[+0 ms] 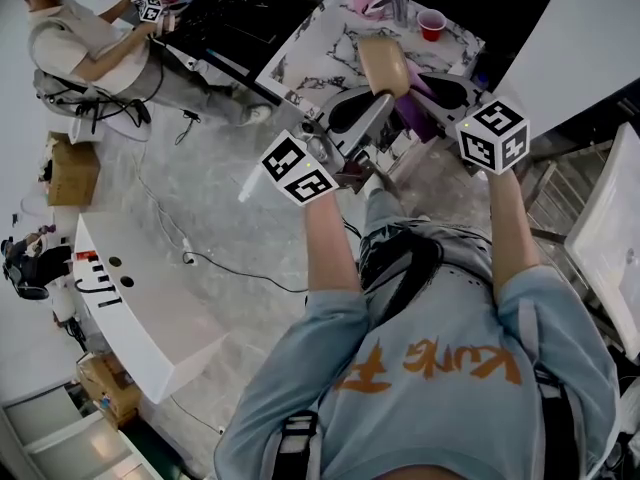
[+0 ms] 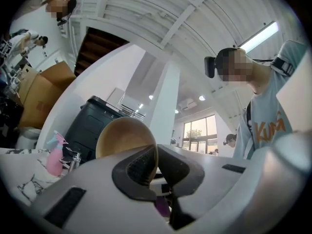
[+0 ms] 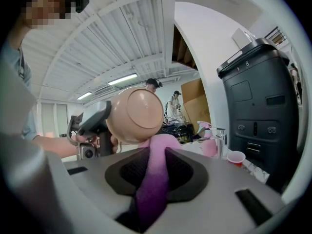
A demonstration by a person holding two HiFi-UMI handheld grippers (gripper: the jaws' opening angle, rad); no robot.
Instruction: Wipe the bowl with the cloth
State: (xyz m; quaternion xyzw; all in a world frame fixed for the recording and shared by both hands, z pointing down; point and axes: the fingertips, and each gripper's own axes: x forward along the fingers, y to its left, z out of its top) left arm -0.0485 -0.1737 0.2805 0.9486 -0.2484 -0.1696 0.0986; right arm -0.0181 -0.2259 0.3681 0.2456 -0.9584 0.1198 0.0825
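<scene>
The bowl is tan and smooth-walled. It is off the tabletop, held in the air over the near edge and tipped onto its side. It looks like a light, stiff plastic or fibre piece: easy to carry by one point, unlikely to break, but probably slippery at a thin rim. The left tongs are clamped on that rim, one jaw inside and one outside. That seems the sensible place to hold it, since it leaves both the hollow and the underside free for wiping. As a judgement, hard rubbing pressure could pivot the bowl about this single pinch.

What shows of the bowl's inside in the left gripper view is bare, with no food or liquid in it. The right gripper view looks onto its round underside with the foot ring.

The cloth is purple, soft and limp. It is pinched between the closed jaws of the right tongs, and its free end bunches up just below the bowl's outer wall. Whether it touches the wall I cannot tell.

Farther out, a red cup stands toward the tabletop's right end, its contents not visible. A pink spray bottle stands near the far edge.
</scene>
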